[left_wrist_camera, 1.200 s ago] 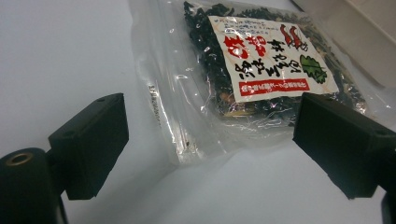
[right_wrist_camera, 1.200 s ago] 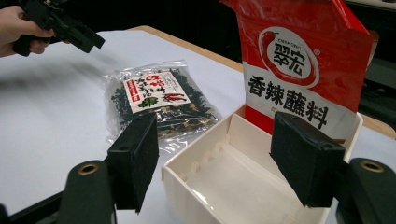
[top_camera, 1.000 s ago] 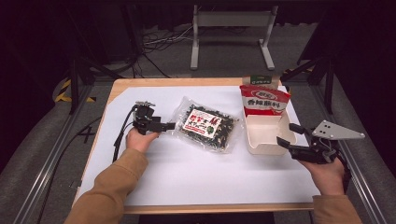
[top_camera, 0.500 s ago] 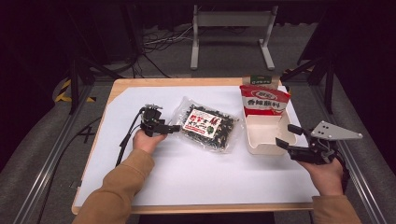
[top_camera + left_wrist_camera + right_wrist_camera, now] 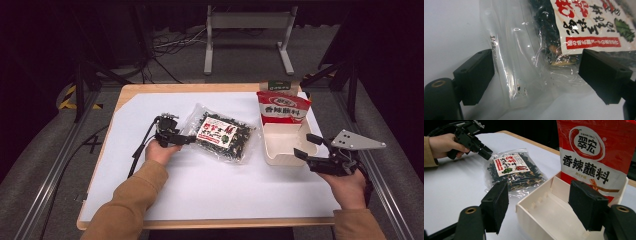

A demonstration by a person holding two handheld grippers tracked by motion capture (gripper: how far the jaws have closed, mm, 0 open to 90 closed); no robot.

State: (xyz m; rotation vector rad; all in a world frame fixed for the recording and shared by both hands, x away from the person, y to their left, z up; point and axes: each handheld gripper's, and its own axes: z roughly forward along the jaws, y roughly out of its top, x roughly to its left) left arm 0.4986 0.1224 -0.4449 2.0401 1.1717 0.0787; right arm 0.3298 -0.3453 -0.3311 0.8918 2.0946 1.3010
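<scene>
A clear bag of dark snacks with a red and white label [image 5: 222, 135] lies flat in the middle of the white sheet. My left gripper [image 5: 189, 140] is at the bag's left edge. In the left gripper view its jaws [image 5: 537, 72] stand wide apart with the bag's clear sealed edge [image 5: 519, 57] between them, and the pads are not pressing on it. A red pouch [image 5: 282, 107] stands upright in the far end of a cream tray [image 5: 285, 157]. My right gripper [image 5: 306, 146] is open beside the tray's near right corner [image 5: 534, 205], with nothing in it.
The white sheet [image 5: 210, 190] covers most of the wooden table [image 5: 131, 92]. A green pack [image 5: 279, 85] pokes up behind the red pouch. A metal stand [image 5: 247, 30] and floor cables lie beyond the far edge. The left gripper's cable [image 5: 142, 150] trails across the sheet.
The left hand has moved right and slightly down, bringing its jaws to the bag's left edge. The right hand, the tray and the pouch have stayed put.
</scene>
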